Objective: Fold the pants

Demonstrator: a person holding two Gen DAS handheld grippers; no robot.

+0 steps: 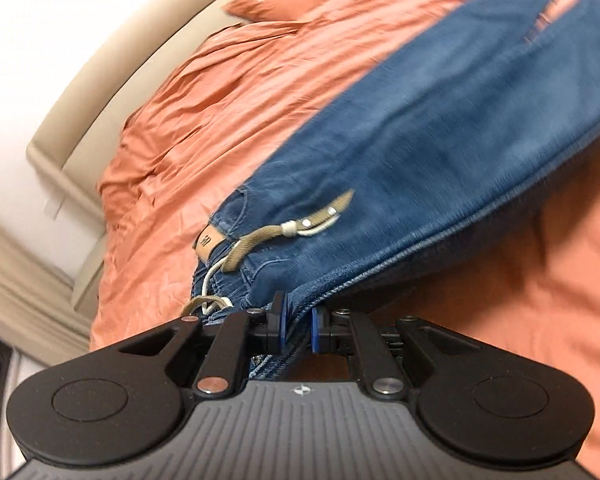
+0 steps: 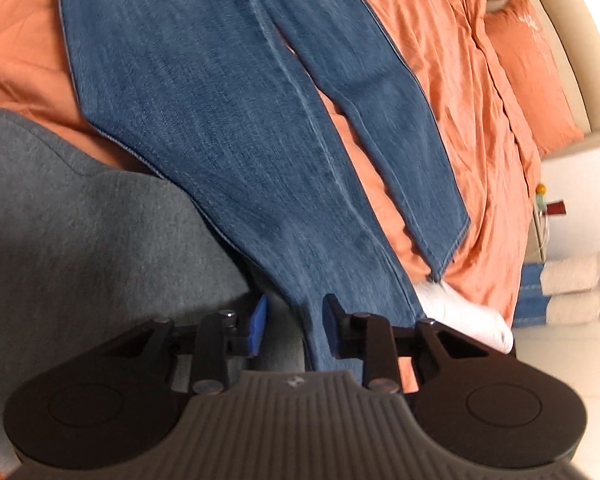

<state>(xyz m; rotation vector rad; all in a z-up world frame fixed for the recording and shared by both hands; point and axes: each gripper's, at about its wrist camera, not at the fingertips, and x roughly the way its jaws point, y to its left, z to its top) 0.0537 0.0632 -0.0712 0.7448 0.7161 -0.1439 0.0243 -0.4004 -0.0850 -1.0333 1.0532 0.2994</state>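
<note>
The left tool (image 1: 299, 322) points down at a slant. Its 2 blue pads (image 1: 283, 322) are close together and squeeze the edge of the jeans (image 1: 440, 152) near the waist. The cloth comes up out of the narrow gap between them. The right tool (image 2: 296, 326) points down more steeply. Its 2 fingers (image 2: 259, 326) stand a little apart, with 1 jeans leg passing between them. The right finger sits against the cloth, but a gap shows beside the left finger, so the pads do not yet pinch. A grey sleeve (image 2: 80, 220) of the person fills the left side of the right wrist view.
</note>
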